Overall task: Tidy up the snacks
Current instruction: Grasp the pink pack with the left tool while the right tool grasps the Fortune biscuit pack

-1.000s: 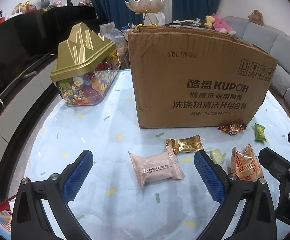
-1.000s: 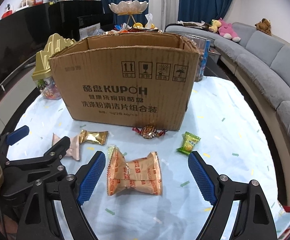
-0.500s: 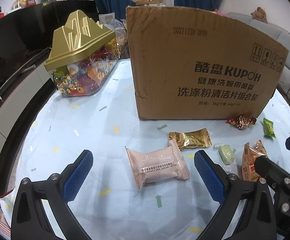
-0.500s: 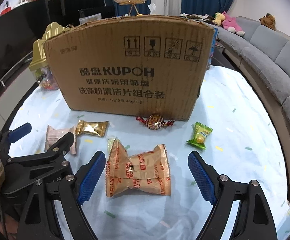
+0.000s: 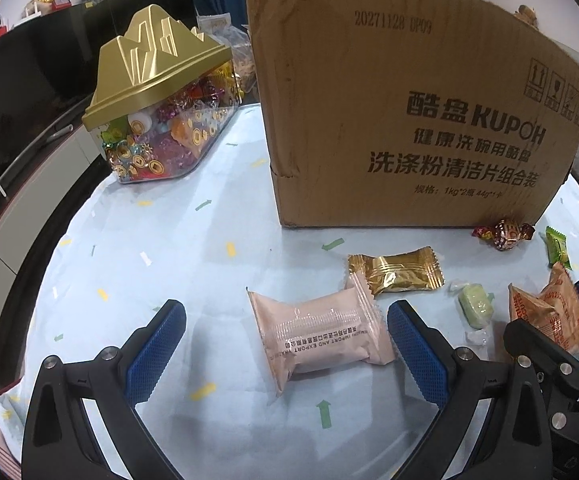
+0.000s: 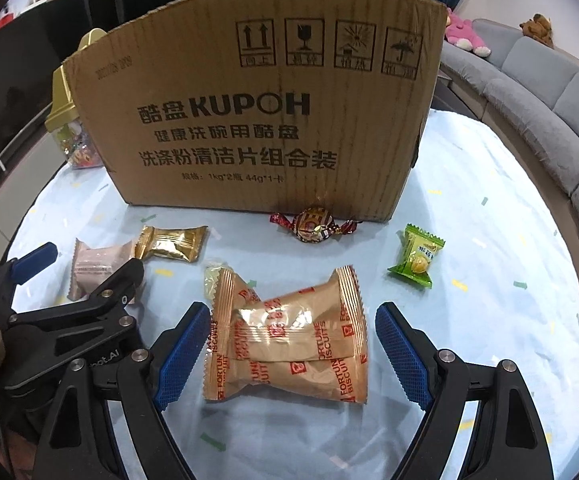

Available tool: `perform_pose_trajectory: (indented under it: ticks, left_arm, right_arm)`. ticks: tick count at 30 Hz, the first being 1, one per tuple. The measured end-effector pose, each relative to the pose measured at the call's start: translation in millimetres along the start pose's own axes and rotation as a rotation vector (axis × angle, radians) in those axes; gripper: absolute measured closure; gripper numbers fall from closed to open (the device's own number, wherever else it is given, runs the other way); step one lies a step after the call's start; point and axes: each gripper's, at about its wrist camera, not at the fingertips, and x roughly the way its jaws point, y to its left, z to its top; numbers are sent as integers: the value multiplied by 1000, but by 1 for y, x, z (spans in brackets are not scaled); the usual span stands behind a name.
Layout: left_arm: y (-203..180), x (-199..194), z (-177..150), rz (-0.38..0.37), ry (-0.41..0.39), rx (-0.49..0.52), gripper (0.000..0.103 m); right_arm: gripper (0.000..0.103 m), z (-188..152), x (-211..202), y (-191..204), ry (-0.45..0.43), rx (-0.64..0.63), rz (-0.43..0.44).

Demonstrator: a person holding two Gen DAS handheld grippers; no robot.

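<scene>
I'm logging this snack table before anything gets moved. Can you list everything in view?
Brown cardboard box: 1, centre back.
Clear candy jar with gold lid: 1, left of box.
Pink wrapped snack: 1, between left fingers.
Gold foil snack: 1, beside pink one.
Orange fortune biscuit pack: 1, between right fingers.
Pale green candy: 1, clear wrapper.
Red-gold twist candy: 1, at box base.
Green sachet candy: 1, right.
Grey sofa: 1, far right.
Left hand-held gripper: open.
Right hand-held gripper: open.
</scene>
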Motion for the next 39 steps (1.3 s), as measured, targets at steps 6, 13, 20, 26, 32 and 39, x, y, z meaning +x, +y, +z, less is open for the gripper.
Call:
perform_pose_trajectory:
  ticks: [6,13,20,26,32,39]
  left_arm:
    - [0,5,0,-15,4,11,10]
    - [-3,6,-1,-34,18,23,37]
    - [-4,1,-2,-53,12,32,58]
    - [-1,-3,-1,-53,7,25,60]
    - [-4,-12,0,-54,-13,31,60]
    - [-6,-25,2,-48,-38,34,61]
  right_arm:
    - [18,0,6,-4,3,16,1]
    - [34,-1,11,-6,14,14,9]
    - [59,-2,13,-9,24,25,29]
    - [64,3,5,-11,-3,27,23]
    - [65,8,-3,-11,-20,24,22]
    - [65,11,-18,-9,-48,15,14]
